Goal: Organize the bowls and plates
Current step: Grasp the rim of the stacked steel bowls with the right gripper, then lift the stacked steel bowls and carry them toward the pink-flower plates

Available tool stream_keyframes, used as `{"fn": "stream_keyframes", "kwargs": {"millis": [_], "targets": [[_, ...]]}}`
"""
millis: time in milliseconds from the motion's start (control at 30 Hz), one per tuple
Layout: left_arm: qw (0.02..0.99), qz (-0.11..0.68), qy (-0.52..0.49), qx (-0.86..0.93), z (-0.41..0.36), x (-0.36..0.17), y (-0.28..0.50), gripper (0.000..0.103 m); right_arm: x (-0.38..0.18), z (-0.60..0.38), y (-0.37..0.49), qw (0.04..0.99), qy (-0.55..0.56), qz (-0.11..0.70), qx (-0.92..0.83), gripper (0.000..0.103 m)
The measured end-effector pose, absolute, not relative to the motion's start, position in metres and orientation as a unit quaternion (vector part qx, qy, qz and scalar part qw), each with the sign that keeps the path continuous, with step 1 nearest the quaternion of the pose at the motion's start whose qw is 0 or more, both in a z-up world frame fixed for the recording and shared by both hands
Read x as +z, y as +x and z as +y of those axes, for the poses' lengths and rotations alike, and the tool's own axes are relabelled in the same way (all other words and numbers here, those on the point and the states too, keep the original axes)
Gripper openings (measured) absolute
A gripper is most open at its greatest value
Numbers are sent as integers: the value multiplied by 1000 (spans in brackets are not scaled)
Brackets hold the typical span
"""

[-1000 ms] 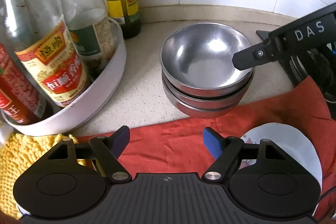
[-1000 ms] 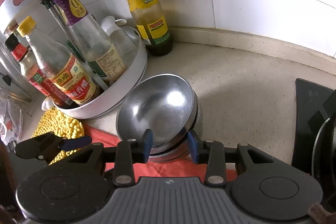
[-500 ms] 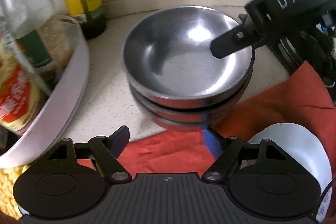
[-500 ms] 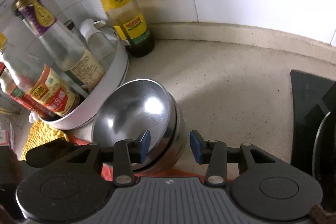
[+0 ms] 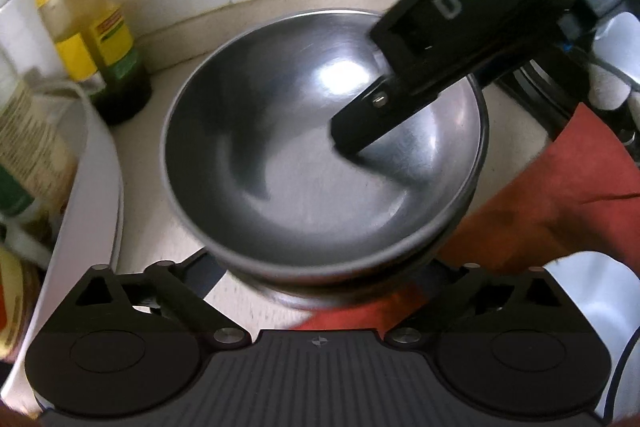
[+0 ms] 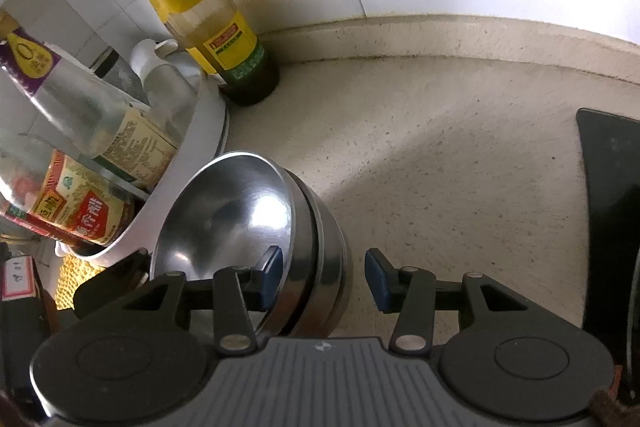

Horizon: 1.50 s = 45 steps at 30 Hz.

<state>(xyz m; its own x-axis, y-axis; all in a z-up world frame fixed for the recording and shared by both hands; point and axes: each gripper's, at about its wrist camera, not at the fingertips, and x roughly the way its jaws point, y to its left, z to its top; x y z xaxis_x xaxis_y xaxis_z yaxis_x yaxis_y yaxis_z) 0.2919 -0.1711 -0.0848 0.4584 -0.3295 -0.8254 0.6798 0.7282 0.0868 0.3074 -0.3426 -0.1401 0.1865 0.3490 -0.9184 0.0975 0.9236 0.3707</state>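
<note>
Gripping these nested steel bowls (image 6: 256, 227) on the desk (image 6: 440, 167) beside the white bottle tray (image 6: 188, 179), you should pinch the stiff, slick, light rim, which your right tool (image 6: 320, 277) straddles wide open, while your left tool (image 5: 320, 279) spreads wide around their base.

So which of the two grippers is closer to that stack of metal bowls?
Right. The right gripper straddles the rim of the bowl stack, one finger inside the top bowl, one outside. The left gripper sits open at the stack's near side, around its base.
</note>
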Motion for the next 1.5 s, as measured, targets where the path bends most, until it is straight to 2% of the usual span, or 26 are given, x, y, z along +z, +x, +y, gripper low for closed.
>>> {"fn": "stream_keyframes", "kwargs": {"millis": [367,633,1167,1500], "targets": [[828,408,207,-324,-181,-94,307,103,-156,-347,326,743,196,632,101,51],[837,402,191,-318,-182,-97,309,103,-167,-347,335,740,197,632,121,62],[849,417,166,-280,-196,-97,312,103,-168,-342,340,753,175,621,133,62],[867,399,161,-252,-200,-67,293,103,-144,-335,341,766,166,601,155,61]]}}
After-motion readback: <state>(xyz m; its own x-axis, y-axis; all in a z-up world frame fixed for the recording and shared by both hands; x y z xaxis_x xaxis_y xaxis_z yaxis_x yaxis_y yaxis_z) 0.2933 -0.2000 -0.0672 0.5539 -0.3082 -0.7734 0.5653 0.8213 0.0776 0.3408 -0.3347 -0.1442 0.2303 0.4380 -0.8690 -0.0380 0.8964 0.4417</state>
